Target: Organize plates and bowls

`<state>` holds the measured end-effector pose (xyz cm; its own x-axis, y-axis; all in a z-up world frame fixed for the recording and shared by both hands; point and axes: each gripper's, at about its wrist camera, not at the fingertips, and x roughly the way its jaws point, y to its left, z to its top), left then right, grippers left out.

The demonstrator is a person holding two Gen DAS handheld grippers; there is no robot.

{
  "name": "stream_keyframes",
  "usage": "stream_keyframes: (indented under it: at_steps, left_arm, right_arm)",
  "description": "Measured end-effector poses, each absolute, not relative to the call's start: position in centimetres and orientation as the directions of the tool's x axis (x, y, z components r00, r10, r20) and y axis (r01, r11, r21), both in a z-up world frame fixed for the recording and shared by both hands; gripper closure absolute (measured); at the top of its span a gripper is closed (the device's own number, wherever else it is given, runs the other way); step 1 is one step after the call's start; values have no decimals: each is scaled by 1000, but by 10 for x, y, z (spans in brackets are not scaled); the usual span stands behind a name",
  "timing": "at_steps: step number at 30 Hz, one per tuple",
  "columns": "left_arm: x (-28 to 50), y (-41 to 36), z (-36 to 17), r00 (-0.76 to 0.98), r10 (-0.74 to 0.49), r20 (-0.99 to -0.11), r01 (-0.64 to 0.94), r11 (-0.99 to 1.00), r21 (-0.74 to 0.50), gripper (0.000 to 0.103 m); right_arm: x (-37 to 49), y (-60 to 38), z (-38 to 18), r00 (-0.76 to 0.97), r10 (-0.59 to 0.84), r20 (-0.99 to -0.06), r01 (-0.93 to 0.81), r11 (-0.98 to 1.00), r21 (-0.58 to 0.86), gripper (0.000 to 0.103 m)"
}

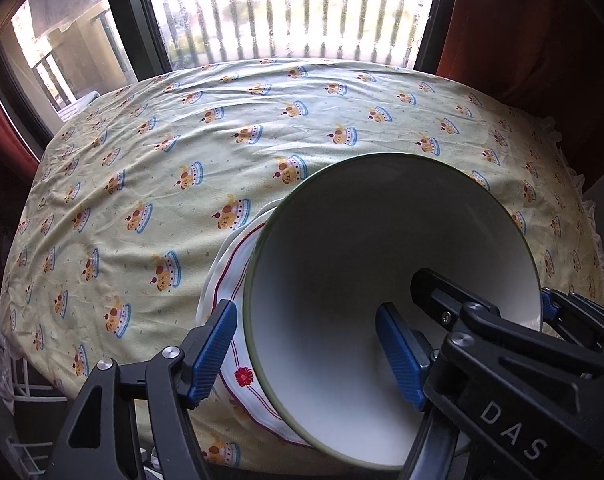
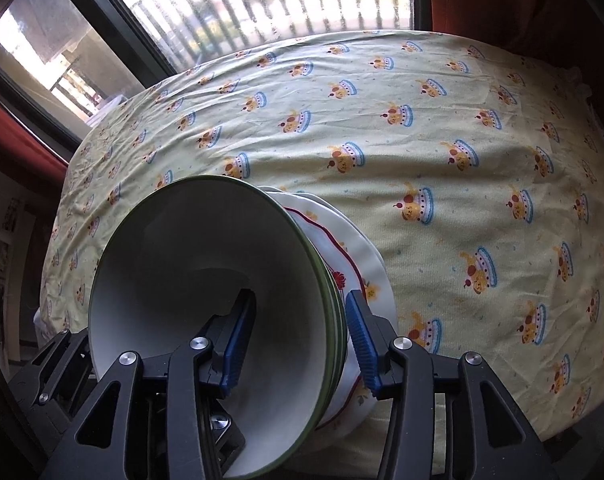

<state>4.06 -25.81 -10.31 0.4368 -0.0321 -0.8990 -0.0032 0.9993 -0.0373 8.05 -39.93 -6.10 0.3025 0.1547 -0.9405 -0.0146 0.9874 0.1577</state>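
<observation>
White letters "DAS" mark the right tool (image 1: pixel 481 312); both tools straddle the bowl (image 1: pixel 381 248) rim, unclamped.

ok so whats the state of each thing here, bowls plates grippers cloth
green-rimmed bowl: top of the nested bowls, on the plates
plates: stacked under the bowls
left gripper: straddling the bowl wall, one finger inside, contact unclear
right gripper: straddling the opposite wall, contact unclear
tablecloth: spread flat, wrinkled
</observation>
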Motion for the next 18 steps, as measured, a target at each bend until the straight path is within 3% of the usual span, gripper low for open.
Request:
stream_keyframes:
  at_steps: [8,18]
  left_arm:
    - [25,-240,-84,491,-130,-861,92,991,-97,15]
    - [0,-181,-47,602,-173,-779,166,982,-90,15]
  right_arm:
    - [58,-390,-34,385,62,-921,45,995,86,38]
    - [13,-358,11,541,-139,-829,228,974,-14,34]
